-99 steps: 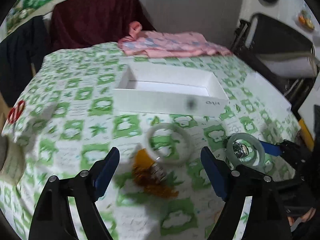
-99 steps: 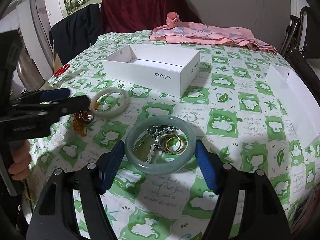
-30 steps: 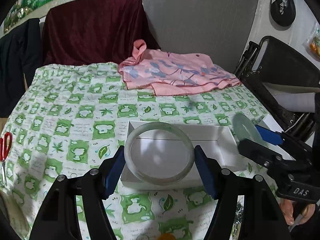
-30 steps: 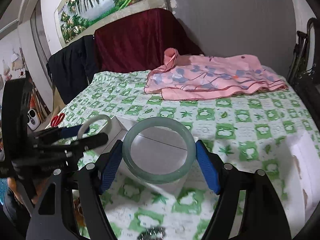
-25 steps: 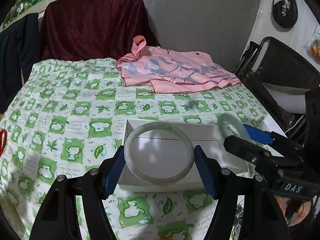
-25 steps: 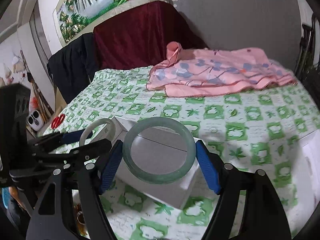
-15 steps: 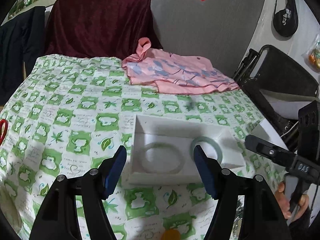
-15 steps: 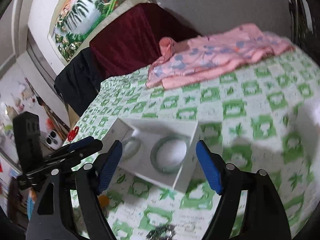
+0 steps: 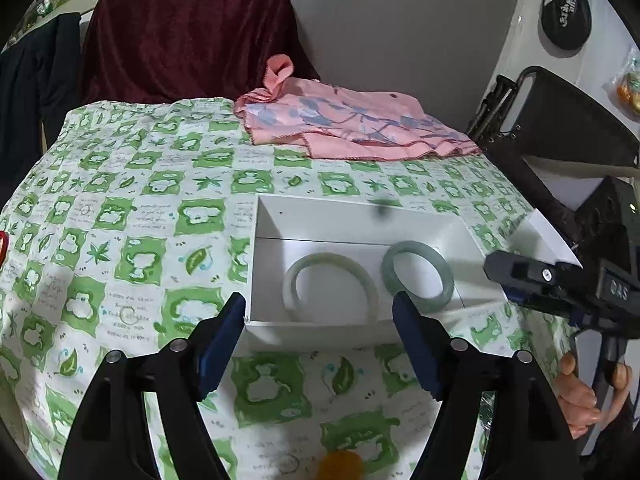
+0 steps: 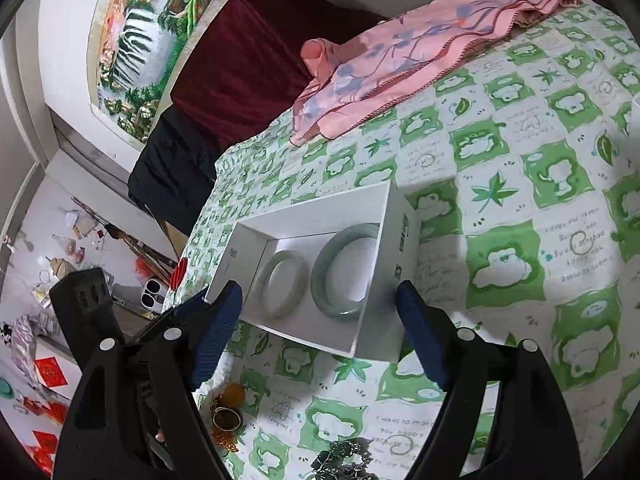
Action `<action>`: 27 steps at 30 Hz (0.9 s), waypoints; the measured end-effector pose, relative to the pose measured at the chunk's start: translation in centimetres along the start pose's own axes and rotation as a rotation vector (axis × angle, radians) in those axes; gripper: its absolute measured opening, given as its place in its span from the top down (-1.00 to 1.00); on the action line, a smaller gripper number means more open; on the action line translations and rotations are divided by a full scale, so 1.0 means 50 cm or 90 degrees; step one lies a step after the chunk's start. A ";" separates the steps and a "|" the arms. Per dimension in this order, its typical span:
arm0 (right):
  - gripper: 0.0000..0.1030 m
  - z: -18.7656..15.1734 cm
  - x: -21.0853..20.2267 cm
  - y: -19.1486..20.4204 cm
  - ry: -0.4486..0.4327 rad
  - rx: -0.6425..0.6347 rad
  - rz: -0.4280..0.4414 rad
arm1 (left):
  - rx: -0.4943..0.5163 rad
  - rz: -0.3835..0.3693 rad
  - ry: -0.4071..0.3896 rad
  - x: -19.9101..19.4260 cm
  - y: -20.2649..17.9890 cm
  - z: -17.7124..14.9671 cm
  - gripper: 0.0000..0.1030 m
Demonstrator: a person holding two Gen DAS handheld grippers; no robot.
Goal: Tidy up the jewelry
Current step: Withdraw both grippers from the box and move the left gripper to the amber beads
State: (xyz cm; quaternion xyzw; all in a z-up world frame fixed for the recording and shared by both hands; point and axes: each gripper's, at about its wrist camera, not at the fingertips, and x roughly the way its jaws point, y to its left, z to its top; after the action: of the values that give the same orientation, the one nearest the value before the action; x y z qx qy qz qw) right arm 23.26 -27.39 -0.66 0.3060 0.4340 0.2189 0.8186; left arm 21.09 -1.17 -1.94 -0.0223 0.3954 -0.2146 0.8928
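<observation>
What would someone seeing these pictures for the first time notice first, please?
Probably the white box in the middle of the green-and-white checked tablecloth, with a pale bangle and a darker green bangle lying side by side inside. Next, the pink floral cloth at the far edge, and both tongs, left and right, open and empty.

Both grippers open and empty.

The left gripper (image 9: 319,338) spreads its blue-padded fingers (image 9: 219,336) wide apart, nothing between them. The right gripper (image 10: 320,322) is spread just as wide, tilted in its view, a bare hand (image 9: 578,398) gripping its handle.
</observation>
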 end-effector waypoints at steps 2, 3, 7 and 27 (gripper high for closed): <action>-0.54 -0.003 -0.003 0.002 -0.001 -0.005 -0.011 | 0.009 0.002 0.001 -0.004 -0.010 -0.007 -0.43; -0.55 -0.006 -0.004 0.006 0.000 -0.010 -0.017 | 0.014 0.005 0.002 -0.006 -0.015 -0.013 -0.43; -0.60 -0.019 -0.006 0.021 0.000 -0.037 -0.042 | 0.019 0.006 0.003 -0.023 -0.030 -0.036 -0.43; -0.71 -0.098 -0.099 -0.003 -0.065 -0.003 -0.062 | -0.016 0.021 0.001 -0.111 -0.009 -0.122 -0.46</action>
State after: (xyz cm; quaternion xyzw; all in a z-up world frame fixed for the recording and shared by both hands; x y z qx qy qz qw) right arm 16.51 -29.04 -0.04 0.2936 0.4054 0.1637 0.8501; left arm 13.25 1.45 -2.14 -0.0271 0.3990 -0.1948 0.8956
